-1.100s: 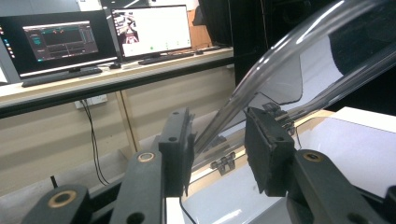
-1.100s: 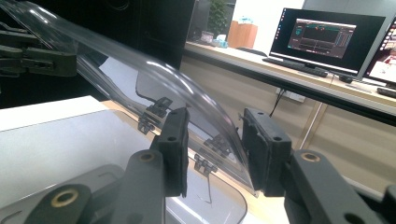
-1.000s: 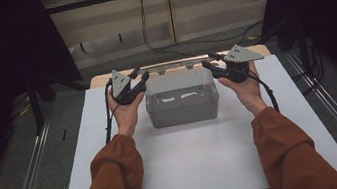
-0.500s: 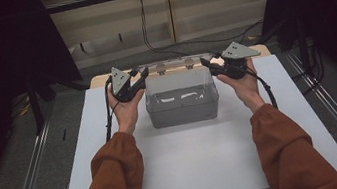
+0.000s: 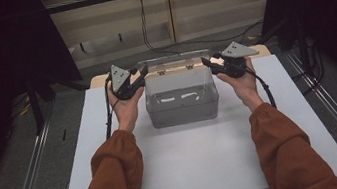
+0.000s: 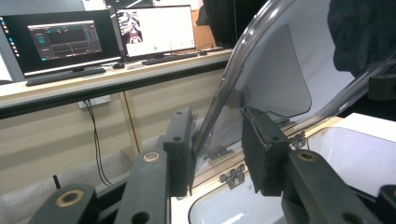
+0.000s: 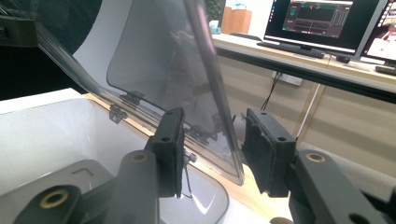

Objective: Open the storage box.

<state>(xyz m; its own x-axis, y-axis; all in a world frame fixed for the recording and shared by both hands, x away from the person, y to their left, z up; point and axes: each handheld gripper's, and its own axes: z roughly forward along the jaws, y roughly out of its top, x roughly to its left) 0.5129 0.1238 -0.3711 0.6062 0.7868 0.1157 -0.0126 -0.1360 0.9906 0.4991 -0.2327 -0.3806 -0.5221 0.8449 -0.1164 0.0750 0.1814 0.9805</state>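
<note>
Since a second ago we have swung the clear lid (image 5: pixel 175 63) upright over the box (image 5: pixel 182 103) near the counter's (image 5: pixel 208 169) far edge, left hand-held gripper (image 6: pixel 217 149) and right hand-held gripper (image 7: pixel 212 149) spread astride its stiff, slippery side edges.

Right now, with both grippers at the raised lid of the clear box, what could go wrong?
The clear hinged plastic lid stands between the open jaws of the left gripper and the right gripper, unclamped, so it could drop shut. Closing on just its thin edges, either gripper may slip. Pushing it back might strain the small hinges.
</note>
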